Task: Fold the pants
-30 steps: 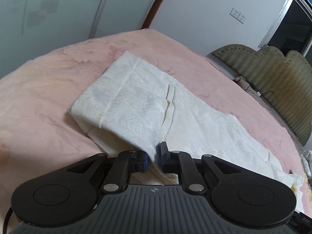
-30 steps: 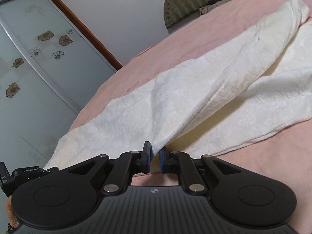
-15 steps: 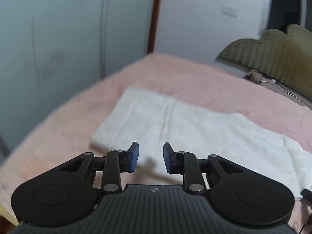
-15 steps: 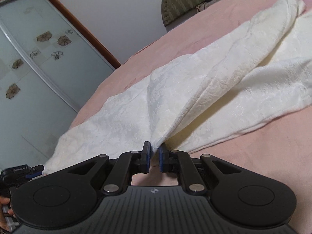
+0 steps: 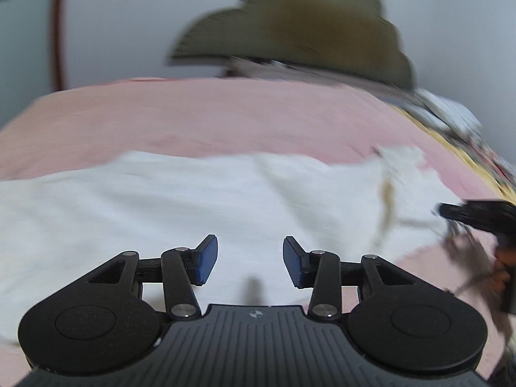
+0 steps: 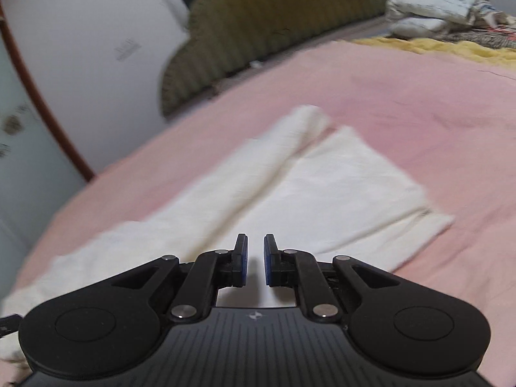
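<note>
White pants (image 6: 290,187) on pink bed (image 6: 419,103); 2 claws, left (image 5: 250,264) and right (image 6: 255,259), both parted, empty

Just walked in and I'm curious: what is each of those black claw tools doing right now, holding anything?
Left gripper: open wide, empty, above the cream-white textured fabric pants.
Right gripper: slightly open, a narrow gap shows, nothing held.

The pants (image 6: 290,187) lie on the bed (image 6: 403,106). Behind the bed stands the headboard (image 6: 274,16). Folded bedding (image 6: 435,9) sits at its right.
</note>
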The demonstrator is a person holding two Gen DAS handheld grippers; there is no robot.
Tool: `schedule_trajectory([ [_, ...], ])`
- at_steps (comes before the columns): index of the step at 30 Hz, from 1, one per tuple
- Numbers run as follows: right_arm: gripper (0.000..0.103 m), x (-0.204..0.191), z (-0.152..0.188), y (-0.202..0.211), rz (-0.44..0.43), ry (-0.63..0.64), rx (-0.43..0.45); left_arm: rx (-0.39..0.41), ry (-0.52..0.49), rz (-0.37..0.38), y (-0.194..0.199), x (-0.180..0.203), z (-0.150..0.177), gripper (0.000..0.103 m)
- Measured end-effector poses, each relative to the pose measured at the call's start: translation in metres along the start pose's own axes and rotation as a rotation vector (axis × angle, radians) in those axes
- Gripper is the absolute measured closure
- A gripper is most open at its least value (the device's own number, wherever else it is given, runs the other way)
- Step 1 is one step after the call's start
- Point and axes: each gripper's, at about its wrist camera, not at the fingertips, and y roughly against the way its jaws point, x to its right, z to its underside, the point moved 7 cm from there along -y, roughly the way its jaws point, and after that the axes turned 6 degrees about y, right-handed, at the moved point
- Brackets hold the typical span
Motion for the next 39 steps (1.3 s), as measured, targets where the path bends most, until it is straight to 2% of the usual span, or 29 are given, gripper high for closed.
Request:
schedule_trajectory([
  [1, 0.094, 0.011, 0.002, -0.005, 0.018, 0.003, -0.008, -0.01, -0.018, 0.029, -0.007, 0.01, 0.003, 0.054],
  [2, 0.094, 0.016, 0.001, -0.005, -0.002, -0.002, 0.011, -0.02, -0.033, 0.052, -0.014, 0.019, 0.006, 0.053],
  [3, 0.094, 0.021, 0.001, -0.004, 0.026, -0.006, 0.018, -0.027, -0.044, 0.075, -0.018, 0.029, 0.011, 0.053],
  [5, 0.092, 0.015, -0.005, 0.001, 0.142, 0.062, 0.05, -0.026, -0.065, 0.129, -0.026, 0.049, 0.015, 0.052],
  [6, 0.091, 0.008, -0.009, 0.001, 0.169, 0.113, 0.064, -0.016, -0.08, 0.154, -0.03, 0.056, 0.015, 0.05],
  [8, 0.091, -0.014, -0.015, -0.002, 0.109, 0.164, 0.077, 0.016, -0.129, 0.177, -0.034, 0.072, 0.019, 0.046],
  [10, 0.091, -0.041, -0.022, -0.01, 0.051, 0.217, 0.075, 0.049, -0.194, 0.168, -0.038, 0.09, 0.021, 0.043],
  [13, 0.089, -0.084, -0.029, -0.026, 0.054, 0.358, 0.076, 0.07, -0.291, 0.135, -0.05, 0.107, 0.025, 0.043],
  [14, 0.083, -0.096, -0.029, -0.031, 0.05, 0.395, 0.07, 0.075, -0.312, 0.124, -0.053, 0.11, 0.027, 0.043],
  [16, 0.055, -0.118, -0.027, -0.042, 0.026, 0.462, 0.056, 0.08, -0.339, 0.095, -0.063, 0.115, 0.029, 0.045],
  [17, 0.028, -0.127, -0.025, -0.048, 0.024, 0.498, 0.046, 0.077, -0.349, 0.072, -0.068, 0.115, 0.029, 0.046],
  [18, 0.023, -0.13, -0.022, -0.052, 0.043, 0.532, 0.038, 0.073, -0.36, 0.056, -0.073, 0.116, 0.029, 0.048],
  [21, 0.023, -0.115, -0.019, -0.051, 0.212, 0.604, 0.055, 0.052, -0.385, 0.052, -0.083, 0.118, 0.03, 0.05],
  [24, 0.023, -0.078, -0.02, -0.035, 0.31, 0.572, 0.075, 0.065, -0.429, 0.053, -0.085, 0.125, 0.035, 0.051],
  [30, 0.023, -0.006, -0.01, -0.007, 0.396, 0.44, 0.064, 0.108, -0.538, 0.02, -0.089, 0.14, 0.044, 0.056],
  [32, 0.023, 0.008, -0.01, 0.0, 0.377, 0.351, 0.091, 0.107, -0.545, 0.027, -0.091, 0.143, 0.045, 0.057],
  [34, 0.023, 0.005, -0.012, 0.004, 0.295, 0.291, 0.106, 0.104, -0.54, 0.032, -0.092, 0.146, 0.045, 0.06],
  [35, 0.023, -0.004, -0.014, 0.003, 0.255, 0.297, 0.1, 0.102, -0.535, 0.034, -0.092, 0.147, 0.045, 0.061],
  [39, 0.019, -0.06, -0.017, -0.014, 0.142, 0.466, 0.067, 0.094, -0.516, 0.041, -0.094, 0.148, 0.044, 0.085],
])
